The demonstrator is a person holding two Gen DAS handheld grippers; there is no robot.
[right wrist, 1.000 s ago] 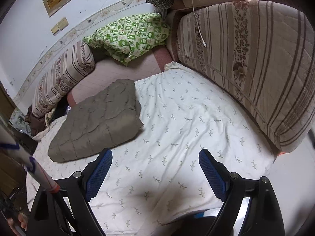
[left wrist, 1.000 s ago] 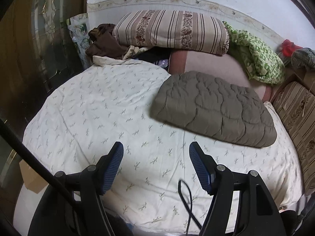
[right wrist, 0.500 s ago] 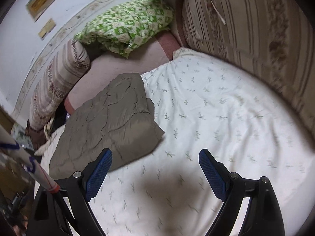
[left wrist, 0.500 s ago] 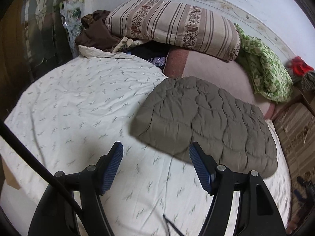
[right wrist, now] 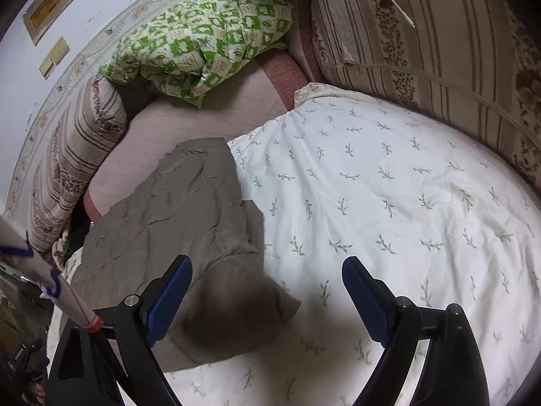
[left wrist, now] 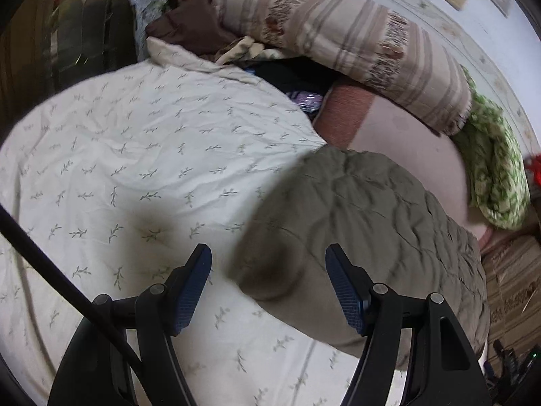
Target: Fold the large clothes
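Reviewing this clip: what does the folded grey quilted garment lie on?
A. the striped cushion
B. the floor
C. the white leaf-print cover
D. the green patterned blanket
C: the grey garment rests flat on the white leaf-print cover, apart from the striped cushion and the green blanket.
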